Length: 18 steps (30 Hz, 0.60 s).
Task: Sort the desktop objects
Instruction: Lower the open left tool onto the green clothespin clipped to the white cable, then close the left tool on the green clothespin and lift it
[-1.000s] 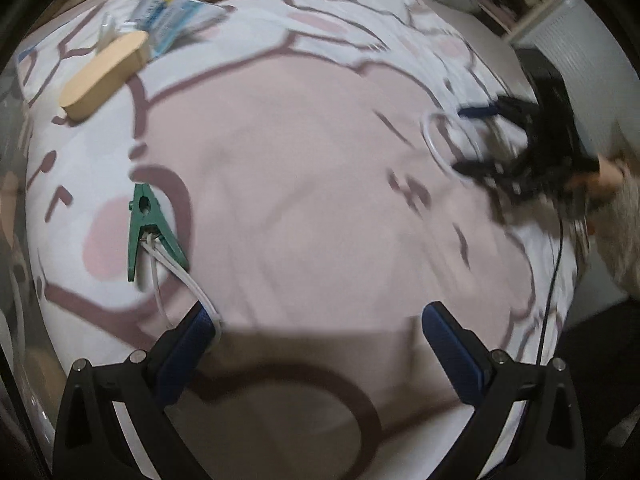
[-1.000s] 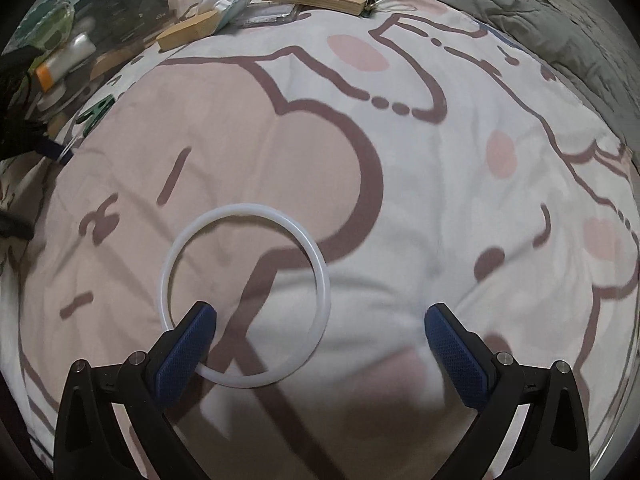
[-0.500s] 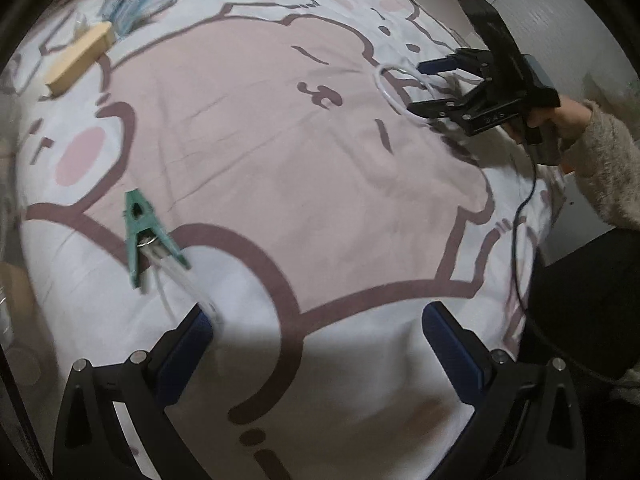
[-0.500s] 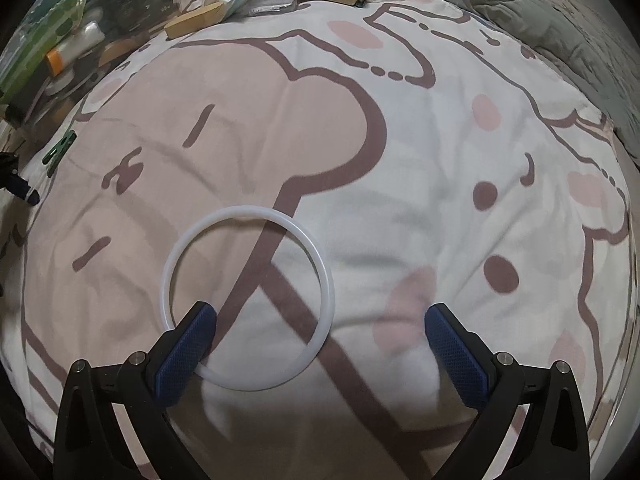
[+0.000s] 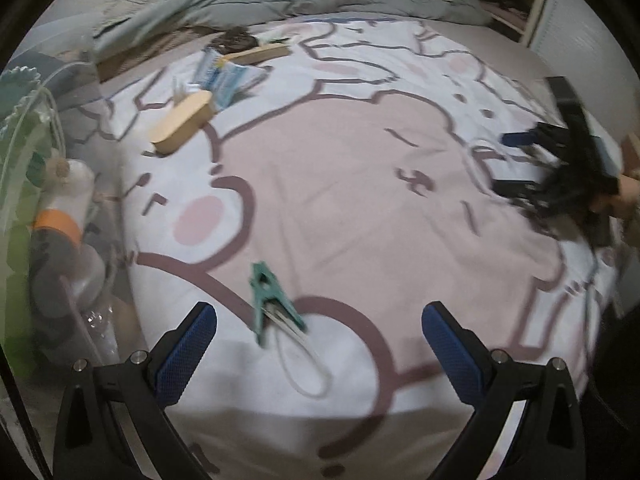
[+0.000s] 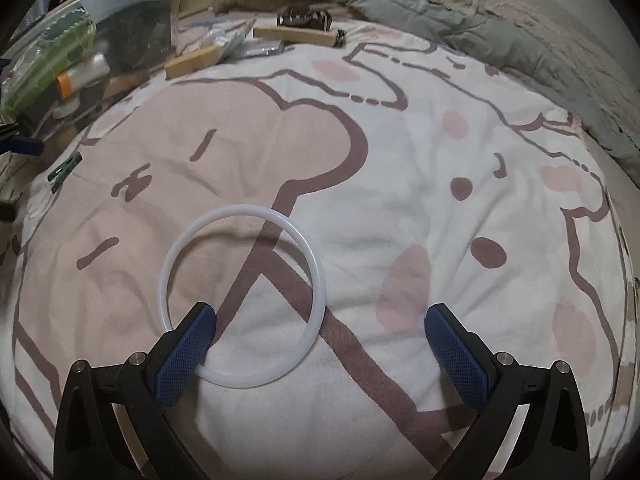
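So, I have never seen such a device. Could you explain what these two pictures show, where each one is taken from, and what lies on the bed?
There is no robot here. A person holds a two-finger tool in each hand, and each tool carries a wide-angle camera that looks forward along its fingers.

One picture is from the left gripper. Its blue fingers are open, and a green clothespin clipped to a white cord lies between them on the cartoon blanket. A wooden block lies farther away. The right gripper shows blurred at the right edge.

The other picture is from the right gripper, also open. A white ring lies flat near its left finger. Nothing is held.
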Available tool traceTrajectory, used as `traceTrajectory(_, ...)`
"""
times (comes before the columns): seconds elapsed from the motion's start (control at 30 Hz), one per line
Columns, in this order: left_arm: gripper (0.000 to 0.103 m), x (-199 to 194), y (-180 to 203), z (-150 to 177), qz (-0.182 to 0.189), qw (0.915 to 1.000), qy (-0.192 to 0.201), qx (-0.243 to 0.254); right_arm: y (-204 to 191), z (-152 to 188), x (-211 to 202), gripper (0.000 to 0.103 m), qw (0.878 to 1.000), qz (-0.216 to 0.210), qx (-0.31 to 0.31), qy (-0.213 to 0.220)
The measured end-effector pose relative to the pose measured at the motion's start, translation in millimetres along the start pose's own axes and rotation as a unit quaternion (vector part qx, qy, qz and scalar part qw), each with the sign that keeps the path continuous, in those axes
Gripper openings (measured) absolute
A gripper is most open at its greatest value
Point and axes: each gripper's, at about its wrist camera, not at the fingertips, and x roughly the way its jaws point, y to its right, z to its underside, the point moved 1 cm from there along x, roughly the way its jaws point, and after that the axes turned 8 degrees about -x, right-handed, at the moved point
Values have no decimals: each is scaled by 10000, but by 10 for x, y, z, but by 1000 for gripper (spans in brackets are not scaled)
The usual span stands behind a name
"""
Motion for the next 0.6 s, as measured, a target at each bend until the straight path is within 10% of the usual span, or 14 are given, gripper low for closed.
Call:
traceTrajectory(0.17,84,215,28,-26,-279,9995,-142,-79,-6,-2,-16,103,10000,0,16,48)
traceTrajectory(0.6,79,218,-151,74,-830,9963,-118,-198,51,20,-28,103,9998,-124,118,76)
